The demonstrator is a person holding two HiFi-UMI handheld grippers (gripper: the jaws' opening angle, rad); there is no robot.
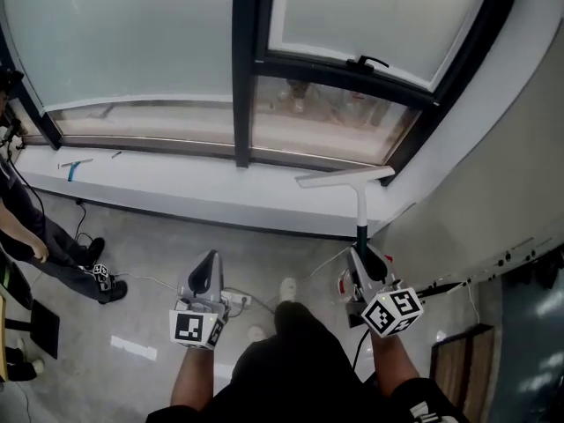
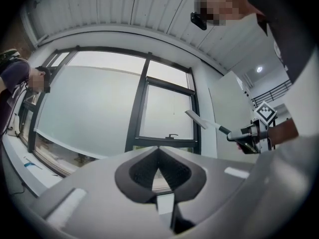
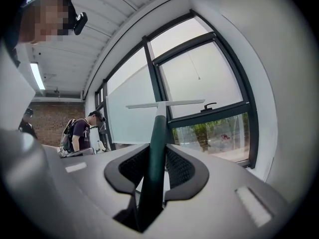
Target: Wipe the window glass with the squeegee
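Right gripper (image 1: pixel 359 256) is clamped on the squeegee w/ dark green handle and white blade (image 1: pixel 360 206). Its own view shows both jaws pressed against the handle, which runs up btwn them. The handle points fwd toward the window, and the blade sits crosswise at the far end. In the head view the blade lies over the white window sill (image 1: pixel 203 189), just below the lower right pane. In the left gripper view the blade looks clear of the frosted window glass (image 1: pixel 132 33), off to the right of the dark metal window frame (image 1: pixel 244 69).

Left gripper (image 1: pixel 208 266) is empty: jaw tips meet, nothing btwn them, only the diamond-shaped gap behind the tips. It's held low over the grey floor (image 1: pixel 159 236), well apart from the right one and short of the sill.

A black latch handle (image 1: pixel 368 61) sits on the frame bar above the right pane. A small blue-and-white tool (image 1: pixel 75 167) lies on the sill at far left. A person in dark clothes (image 1: pixel 53 245) stands at the left edge.
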